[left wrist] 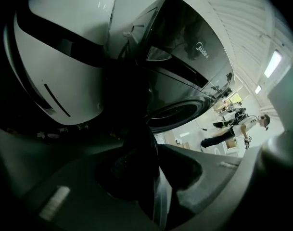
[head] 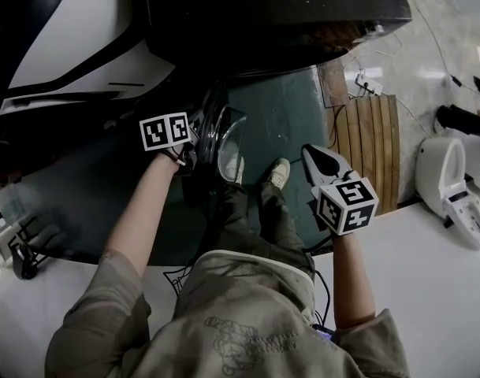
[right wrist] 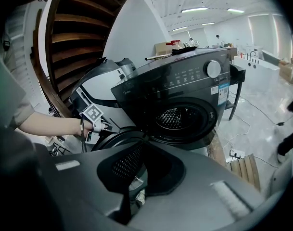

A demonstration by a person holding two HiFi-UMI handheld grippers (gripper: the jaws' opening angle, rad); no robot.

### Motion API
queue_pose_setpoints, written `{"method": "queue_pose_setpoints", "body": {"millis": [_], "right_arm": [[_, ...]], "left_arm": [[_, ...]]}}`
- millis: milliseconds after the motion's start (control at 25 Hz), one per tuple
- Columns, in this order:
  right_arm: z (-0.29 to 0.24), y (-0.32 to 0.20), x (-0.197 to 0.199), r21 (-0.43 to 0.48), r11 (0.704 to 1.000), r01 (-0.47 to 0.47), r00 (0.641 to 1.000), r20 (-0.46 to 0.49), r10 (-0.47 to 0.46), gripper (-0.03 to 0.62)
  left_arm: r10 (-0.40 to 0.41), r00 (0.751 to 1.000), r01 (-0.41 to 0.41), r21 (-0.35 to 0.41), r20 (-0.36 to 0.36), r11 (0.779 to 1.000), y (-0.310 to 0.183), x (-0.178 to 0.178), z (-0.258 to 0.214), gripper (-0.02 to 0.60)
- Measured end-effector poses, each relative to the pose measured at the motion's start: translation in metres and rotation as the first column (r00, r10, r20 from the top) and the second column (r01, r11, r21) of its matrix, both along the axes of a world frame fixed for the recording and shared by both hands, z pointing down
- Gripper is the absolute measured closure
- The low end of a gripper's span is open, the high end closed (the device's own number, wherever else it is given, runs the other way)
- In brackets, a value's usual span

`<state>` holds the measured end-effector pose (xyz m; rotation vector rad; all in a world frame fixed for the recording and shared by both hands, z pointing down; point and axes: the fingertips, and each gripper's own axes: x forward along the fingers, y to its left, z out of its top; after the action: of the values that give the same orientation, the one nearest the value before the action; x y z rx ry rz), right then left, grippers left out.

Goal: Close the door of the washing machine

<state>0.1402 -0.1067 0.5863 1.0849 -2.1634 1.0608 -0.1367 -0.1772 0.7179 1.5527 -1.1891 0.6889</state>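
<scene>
Your left gripper (head: 194,146) reaches forward at the left, its jaws clamped on the dark rim of the washing machine door (head: 228,140). The door stands swung open, its round glass bowl facing you above the green floor; in the right gripper view it hangs to the left of the exposed drum opening (right wrist: 177,118). The dark front-loading washing machine (head: 287,6) lies ahead, just beside a white appliance (head: 66,30) on its left. Your right gripper (head: 314,157) hovers apart from the door, to its right, jaws together with nothing between them. Wooden slats (head: 373,144) lie on the floor to the right.
</scene>
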Motion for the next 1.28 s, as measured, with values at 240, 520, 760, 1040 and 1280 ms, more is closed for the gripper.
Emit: {"method": "queue_pose_setpoints", "body": {"millis": [240, 520, 760, 1040, 1280], "right_arm": [[0.004, 0.001, 0.003, -0.005, 1.000, -0.006, 1.000, 0.016, 0.006, 0.566], [0.002, -0.001, 0.009, 0.002, 1.000, -0.023, 0.998, 0.054, 0.022, 0.566], [0.004, -0.001, 0.026, 0.001, 0.999, -0.054, 0.997, 0.050, 0.054, 0.566], [0.006, 0.000, 0.048, -0.001, 0.994, -0.112, 0.993, 0.044, 0.112, 0.566], [0.012, 0.001, 0.061, -0.014, 0.989, -0.149, 0.988, 0.037, 0.149, 0.566]], "left_arm": [[-0.177, 0.980, 0.176, -0.017, -0.091, 0.984, 0.003, 0.016, 0.002, 0.453], [-0.346, 0.927, 0.345, -0.031, -0.142, 0.938, 0.001, 0.041, 0.003, 0.448], [-0.422, 0.879, 0.414, -0.083, -0.220, 0.906, -0.008, 0.063, 0.006, 0.430], [-0.523, 0.798, 0.511, -0.123, -0.299, 0.850, -0.025, 0.087, 0.009, 0.400], [-0.565, 0.731, 0.547, -0.165, -0.383, 0.821, -0.043, 0.104, 0.010, 0.372]]}}
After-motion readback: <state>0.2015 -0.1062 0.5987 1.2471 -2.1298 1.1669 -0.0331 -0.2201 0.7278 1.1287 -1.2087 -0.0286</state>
